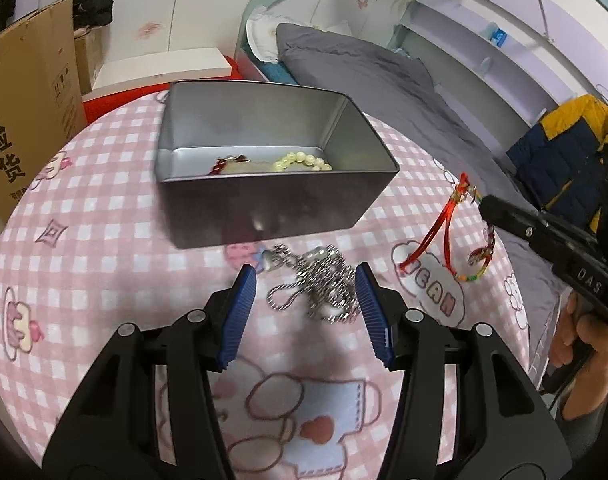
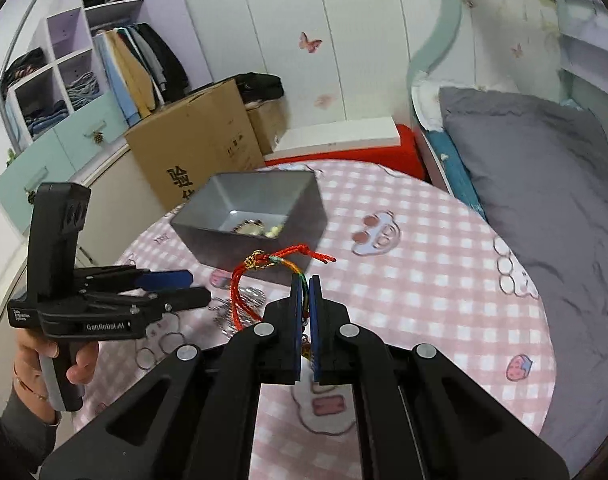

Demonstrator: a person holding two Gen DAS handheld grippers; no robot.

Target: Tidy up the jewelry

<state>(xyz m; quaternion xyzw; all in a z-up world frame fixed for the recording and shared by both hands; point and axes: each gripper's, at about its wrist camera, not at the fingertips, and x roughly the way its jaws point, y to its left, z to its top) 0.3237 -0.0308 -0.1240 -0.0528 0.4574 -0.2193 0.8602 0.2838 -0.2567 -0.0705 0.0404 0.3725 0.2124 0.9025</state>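
On a pink checked tablecloth (image 1: 104, 208), a metal tin (image 1: 264, 200) at twelve o'clock holds a pearl bracelet (image 1: 304, 161). The left gripper (image 1: 306, 276) gapes wide around a silver chain (image 1: 320, 284). At three o'clock, the right gripper (image 2: 305, 284) pinches a red cord bracelet (image 2: 264, 268). A grey bed (image 2: 544, 184) stands beyond.

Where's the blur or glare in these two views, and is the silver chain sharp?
Left wrist view: silver chain is slightly smeared, with a glare spot on the tin box front wall. Right wrist view: fisheye bends the edges; box and red cord bracelet are softly blurred.
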